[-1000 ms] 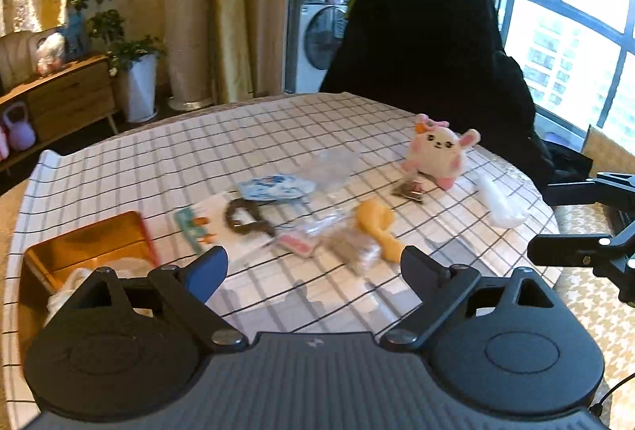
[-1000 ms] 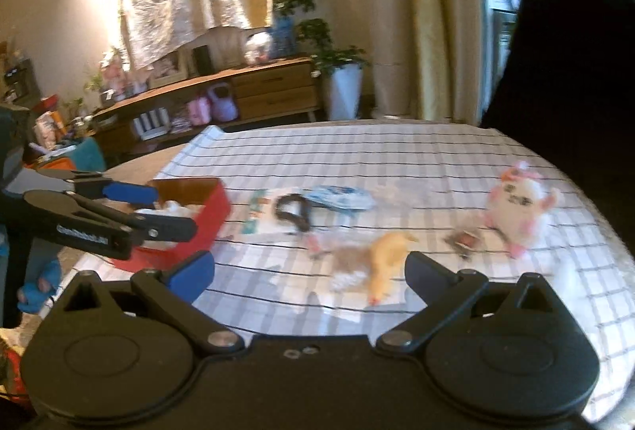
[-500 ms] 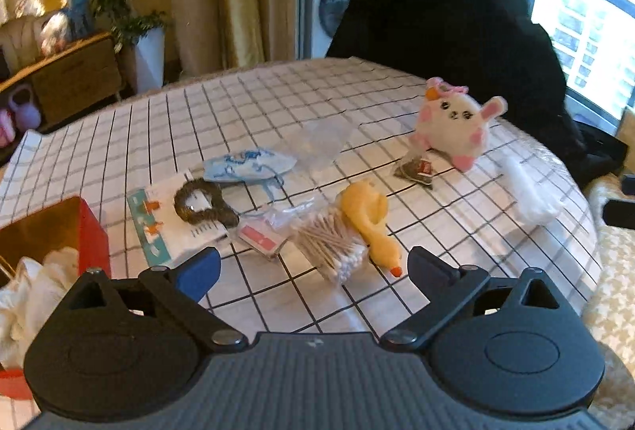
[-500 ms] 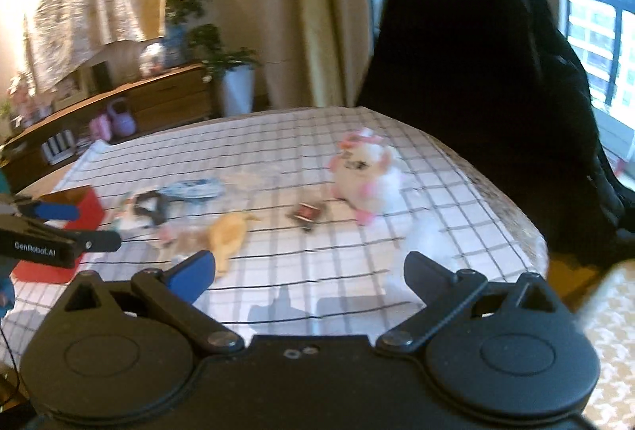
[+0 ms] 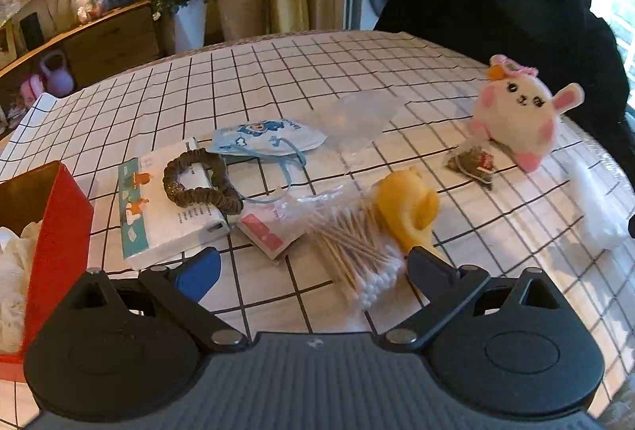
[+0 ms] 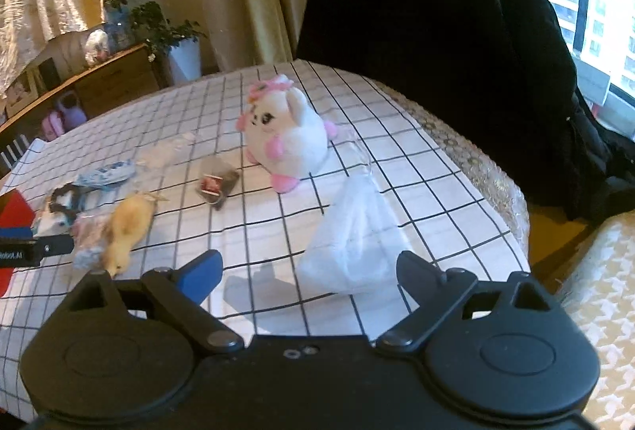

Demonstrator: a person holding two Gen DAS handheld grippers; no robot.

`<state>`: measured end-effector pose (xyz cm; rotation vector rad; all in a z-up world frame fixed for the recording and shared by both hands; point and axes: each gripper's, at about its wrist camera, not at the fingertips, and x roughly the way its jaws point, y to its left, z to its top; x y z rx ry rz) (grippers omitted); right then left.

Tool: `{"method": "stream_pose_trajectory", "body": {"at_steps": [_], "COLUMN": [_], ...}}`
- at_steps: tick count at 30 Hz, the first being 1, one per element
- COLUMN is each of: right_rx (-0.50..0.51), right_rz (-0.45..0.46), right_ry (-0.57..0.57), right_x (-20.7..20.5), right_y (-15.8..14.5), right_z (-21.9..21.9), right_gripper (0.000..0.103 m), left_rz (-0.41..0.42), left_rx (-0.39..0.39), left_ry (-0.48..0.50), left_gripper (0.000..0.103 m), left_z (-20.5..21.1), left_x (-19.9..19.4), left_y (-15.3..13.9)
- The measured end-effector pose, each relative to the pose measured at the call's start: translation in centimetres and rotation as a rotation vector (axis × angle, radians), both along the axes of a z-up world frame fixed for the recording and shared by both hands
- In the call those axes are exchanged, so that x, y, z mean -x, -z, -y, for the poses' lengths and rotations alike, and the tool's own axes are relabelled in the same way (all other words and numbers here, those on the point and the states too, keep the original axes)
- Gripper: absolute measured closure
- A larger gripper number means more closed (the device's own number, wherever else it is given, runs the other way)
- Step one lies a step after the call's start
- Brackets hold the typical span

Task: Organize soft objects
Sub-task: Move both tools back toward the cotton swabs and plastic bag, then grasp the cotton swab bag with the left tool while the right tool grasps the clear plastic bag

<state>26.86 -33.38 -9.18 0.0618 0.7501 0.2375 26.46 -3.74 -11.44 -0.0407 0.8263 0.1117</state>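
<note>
Right tongs (image 6: 307,267), spread and just closing slightly, are hovering over the white bag (image 6: 353,231) on the checked table (image 6: 416,168); left tongs (image 5: 313,267), also spread, are nearing the cotton swabs (image 5: 357,251).

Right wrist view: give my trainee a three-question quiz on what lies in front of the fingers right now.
1. True or false: the right gripper is shut on the white plush toy.
2. Which item lies nearest the right gripper's fingers? A) clear plastic bag of white material B) yellow rubber chicken C) small brown sachet
3. Fill in: the hair scrunchie rests on a ____.

Key
1. False: the fingers stand open, with nothing held.
2. A
3. Tissue pack
</note>
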Motion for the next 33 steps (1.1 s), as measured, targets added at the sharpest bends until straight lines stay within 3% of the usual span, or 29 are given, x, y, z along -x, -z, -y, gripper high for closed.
{"method": "stream_pose_trajectory", "body": {"at_steps": [6,21,25,28,30,33], "right_rx": [0.028,0.062,0.075,0.094,0.126,0.137], "right_rz": [-0.016,-0.063,-0.064,-0.065,-0.057,-0.053], "right_ry": [0.002,0.014,0.029,0.034,0.044,0.050], "right_x": [-2.0,-4.1,-4.4,-4.6,-4.5,-4.4], "right_y": [1.3,3.8,4.2,4.3,4.3,4.2], "right_z": [-0.2,-0.3,-0.6,-0.9,-1.1,-1.2], "right_gripper": [0.010,0.017,0.024,0.030,0.042,0.052], "left_rz": [-0.032,-0.048,-0.058,-0.053,-0.061,-0.063], "left_rx": [0.008,0.052,0.072,0.072,0.098,0.107], "left_ry": [-0.049,-0.047,-0.058,-0.041,-0.026,-0.005], "left_gripper": [0.002,0.002,0.004,0.018,0.038,0.048], "left_z": [-0.2,0.3,-0.1,0.2,0.4,0.9], "left_x": [-1.3,-2.9,-3.1,-2.9,-2.9,-2.9], "left_y": [1.6,2.6,2.8,2.6,2.6,2.4]}}
